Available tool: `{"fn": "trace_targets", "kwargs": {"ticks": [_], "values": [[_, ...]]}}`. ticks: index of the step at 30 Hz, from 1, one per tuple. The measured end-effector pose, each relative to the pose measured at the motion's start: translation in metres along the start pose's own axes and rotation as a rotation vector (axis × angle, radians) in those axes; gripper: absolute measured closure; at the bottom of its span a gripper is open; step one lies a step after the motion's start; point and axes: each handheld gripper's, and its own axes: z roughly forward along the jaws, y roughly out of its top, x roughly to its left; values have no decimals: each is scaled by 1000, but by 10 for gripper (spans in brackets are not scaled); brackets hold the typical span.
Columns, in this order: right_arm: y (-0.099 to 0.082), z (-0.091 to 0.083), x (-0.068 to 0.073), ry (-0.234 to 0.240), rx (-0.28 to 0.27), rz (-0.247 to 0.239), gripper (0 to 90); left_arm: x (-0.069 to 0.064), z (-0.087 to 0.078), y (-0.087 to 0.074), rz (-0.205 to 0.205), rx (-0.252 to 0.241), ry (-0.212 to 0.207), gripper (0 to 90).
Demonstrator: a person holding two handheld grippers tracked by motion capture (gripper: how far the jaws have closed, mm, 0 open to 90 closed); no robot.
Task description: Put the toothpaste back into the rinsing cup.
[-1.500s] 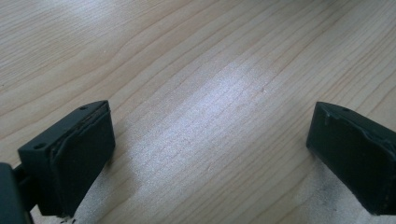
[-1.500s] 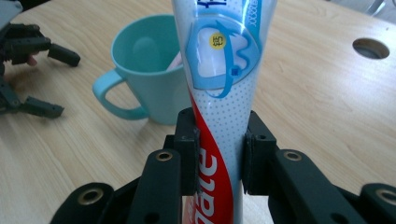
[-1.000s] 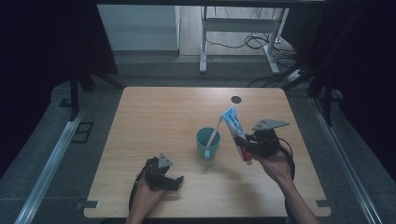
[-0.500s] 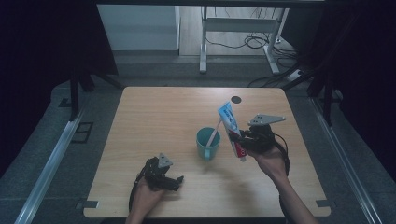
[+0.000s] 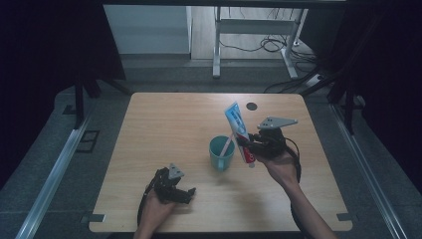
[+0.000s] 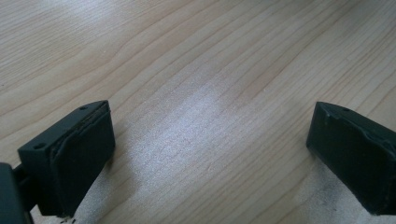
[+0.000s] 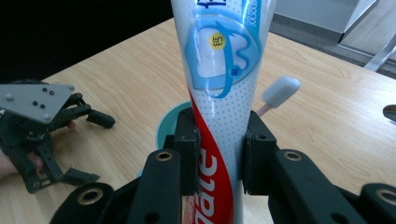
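Pinching the tube (image 7: 219,116) low with my right gripper (image 7: 219,154); it's light and squishy, so easy pressure. Left gripper (image 5: 171,186) sits spread.

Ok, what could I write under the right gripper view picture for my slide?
The right hand-held gripper holds a toothpaste tube upright in front of a teal cup with a toothbrush in it.

Dim lab: bare table (image 5: 164,119), floor cables (image 5: 259,46)

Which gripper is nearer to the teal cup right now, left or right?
Right. The right gripper holds a toothpaste tube just beside the teal cup, on its right in the high view. The left gripper rests on the table nearer the person, jaws apart.
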Motion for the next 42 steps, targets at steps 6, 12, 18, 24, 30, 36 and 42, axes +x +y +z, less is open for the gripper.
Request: {"fn": "trace_targets", "kwargs": {"ticks": [6, 12, 18, 24, 30, 36, 42], "values": [[7, 7, 1, -5, -6, -1, 715, 0, 0, 0, 1, 2, 0, 12], [13, 13, 3, -2, -20, -6, 715, 0, 0, 0, 1, 2, 0, 11], [19, 21, 5, -2, -28, -12, 716, 0, 0, 0, 1, 1, 0, 11], [26, 28, 8, -3, -38, -21, 716, 0, 0, 0, 1, 0, -1, 11], [32, 35, 10, -1, -48, -23, 716, 0, 0, 0, 2, 0, -3, 11], [36, 45, 11, 0, -52, -20, 716, 0, 0, 0, 1, 0, -3, 10], [38, 53, 13, -2, -56, -18, 716, 0, 0, 0, 2, 1, -2, 10]]}}
